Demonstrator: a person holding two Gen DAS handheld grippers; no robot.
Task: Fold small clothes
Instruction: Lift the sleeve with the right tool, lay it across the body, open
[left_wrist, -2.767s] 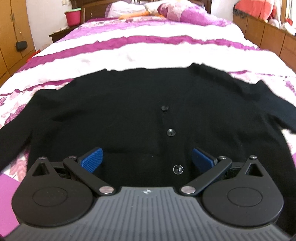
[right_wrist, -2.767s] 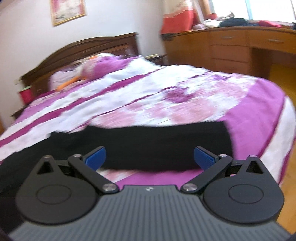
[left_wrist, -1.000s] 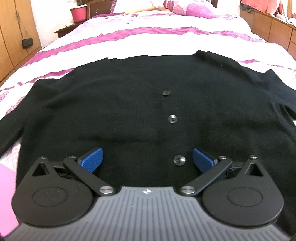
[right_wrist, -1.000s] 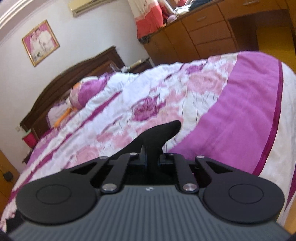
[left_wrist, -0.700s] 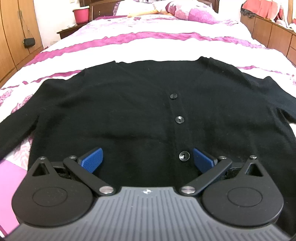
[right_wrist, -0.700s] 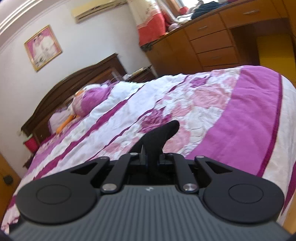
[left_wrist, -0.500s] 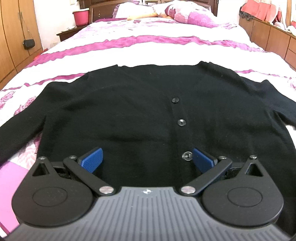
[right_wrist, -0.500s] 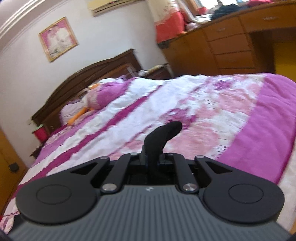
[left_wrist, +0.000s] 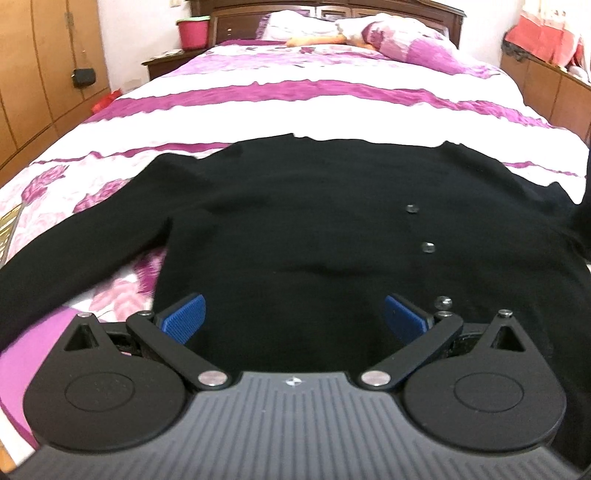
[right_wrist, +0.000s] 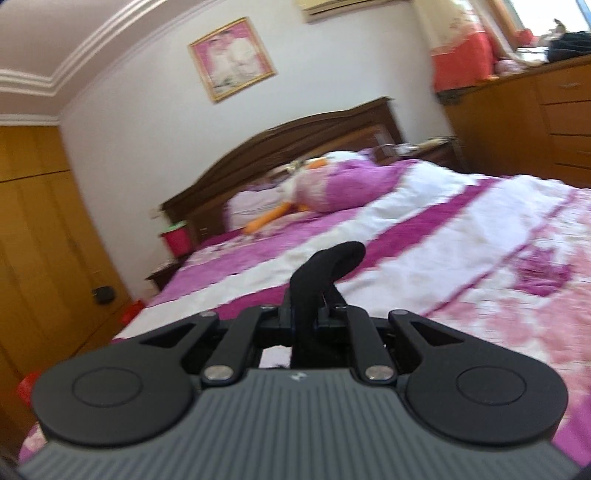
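Your left gripper is spread wide, its two blue pads far apart and holding nothing, poised just above the hem end of a black cardigan. The cardigan lies flat and face up on a bed covered in a pink, purple and white spread, its body stretching from your left gripper toward the headboard. One sleeve runs out from the cardigan's body to the left, resting on the floral part of the spread. A row of three small buttons runs up the cardigan's front, to the right of its centre; the nearest one sits just beside your left gripper's right pad. Your right gripper is closed tight on a fold of black fabric, which sticks up between the pinched fingers and curls over at the top; it is lifted above the bed. At the cardigan's right edge, in the left view, a dark strip of the same fabric rises out of frame. Beyond the cardigan, at the head of the bed, lie purple and white pillows against a dark wooden headboard. A red bucket stands beside the headboard, and a framed picture hangs above it.
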